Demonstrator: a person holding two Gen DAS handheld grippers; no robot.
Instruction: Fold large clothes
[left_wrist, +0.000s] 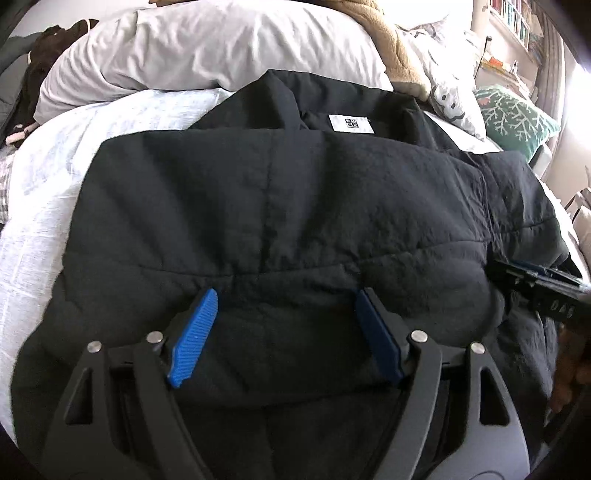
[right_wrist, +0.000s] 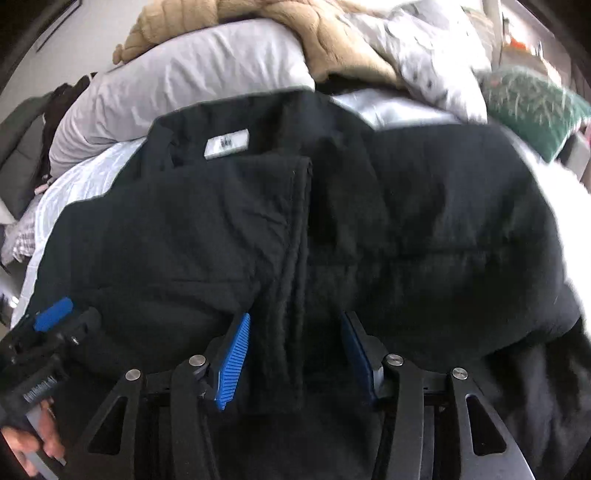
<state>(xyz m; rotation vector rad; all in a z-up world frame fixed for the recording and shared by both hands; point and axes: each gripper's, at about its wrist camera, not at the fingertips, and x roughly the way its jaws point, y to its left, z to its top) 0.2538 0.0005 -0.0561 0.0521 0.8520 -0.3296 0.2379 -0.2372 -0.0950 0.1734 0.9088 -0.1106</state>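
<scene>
Nearest, in the left wrist view: left tool (left_wrist: 286, 332), black linkage arms ending in two blue ribbed pads (left_wrist: 194, 338), spread wide, angled down onto a fold of a black jacket (left_wrist: 280, 206). Fabric lying between the pads, no visible pinch on it. At the right edge of the same view, part of the right tool (left_wrist: 543, 284), with a hand (left_wrist: 570, 373) behind it, partly cut off.

Nearest, in the right wrist view: right tool (right_wrist: 295, 354), blue pads about half apart, straddling a vertical ridge of the jacket (right_wrist: 424, 229). Hard to tell whether the pads press the ridge; appears loose, not gripped. At lower left, the left tool (right_wrist: 55, 317) seen from the side, one blue pad showing, with fingers (right_wrist: 44, 439) wrapped round its handle.

Further out: jacket spread across the middle of a bed, puffy and quilted, one side folded over toward the centre, collar pointing away, a white label (left_wrist: 351, 122) showing inside the neck. Under it, a pale bedsheet (left_wrist: 55, 192), visible to the left.

Further still: a large white pillow (left_wrist: 207, 51) lying across the head of the bed, touching the jacket collar. A tan fuzzy blanket (left_wrist: 391, 40) heaped on and beside it, and a crumpled patterned white duvet (left_wrist: 443, 70) to the right. Near the right edge, a green cushion (left_wrist: 513, 116) with a white branching pattern. At far left, dark clothing (left_wrist: 48, 48) piled by the pillow. In the far right corner, shelves with books (left_wrist: 513, 18), overexposed by bright light.
</scene>
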